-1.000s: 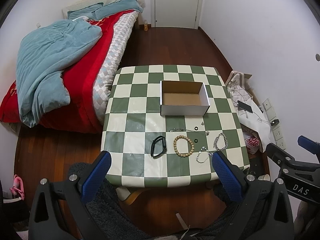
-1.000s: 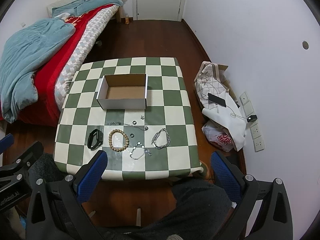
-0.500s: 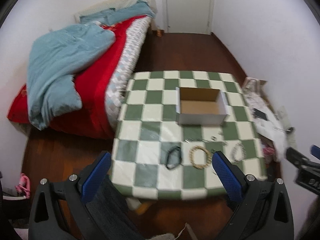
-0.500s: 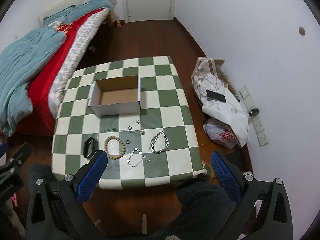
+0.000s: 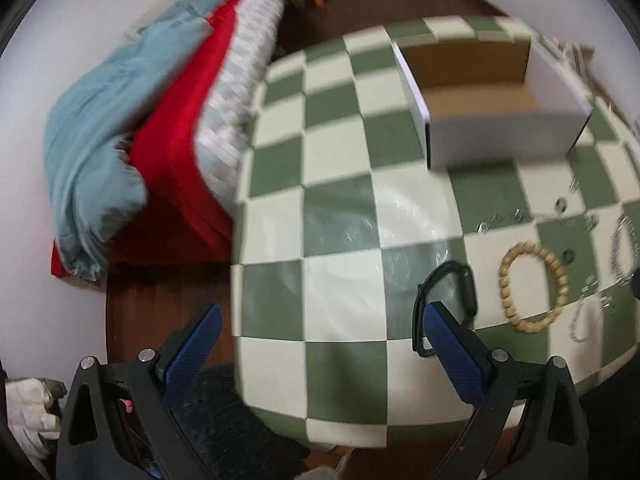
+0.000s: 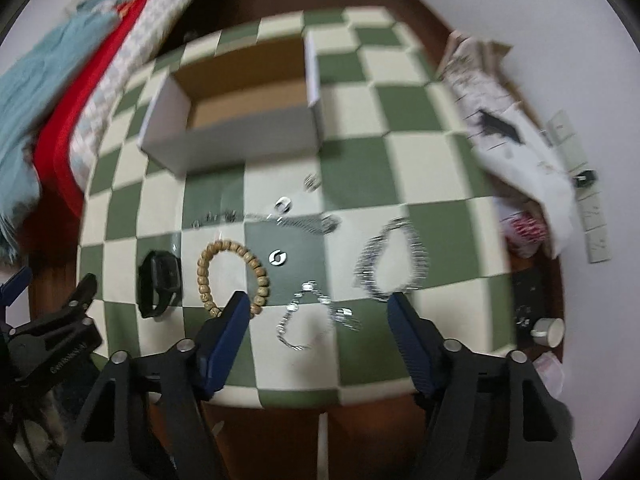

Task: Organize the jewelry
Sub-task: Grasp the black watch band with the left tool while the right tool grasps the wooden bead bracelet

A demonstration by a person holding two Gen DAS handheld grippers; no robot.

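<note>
- Bed (image 5: 176, 128): red cover, blue blanket, left of the table.
- Table (image 6: 404, 168): green-and-cream checked top; holds all the jewelry.
- Box (image 6: 236, 136): open cardboard, white outside, nothing in it, at the table's far middle.
- My left tongs (image 5: 320, 340): spread wide, holding nothing, over the table's near-left edge; the right finger overlaps the black band in view.
- My right tongs (image 6: 320, 320): spread wide, holding nothing, over the near edge, framing the thin chain.
- Black band (image 6: 158, 284): leftmost piece, near the front.
- Bead bracelet (image 6: 232, 276): wooden, just right of the band.
- Link bracelet (image 6: 394, 260): silver, furthest right.
- Thin chain (image 6: 308, 320): silver loop, nearest the edge.
- Necklace (image 6: 280, 220): stretched out in front of the box.
- Ring (image 6: 277, 258): small, between the bead bracelet and the link bracelet.
</note>
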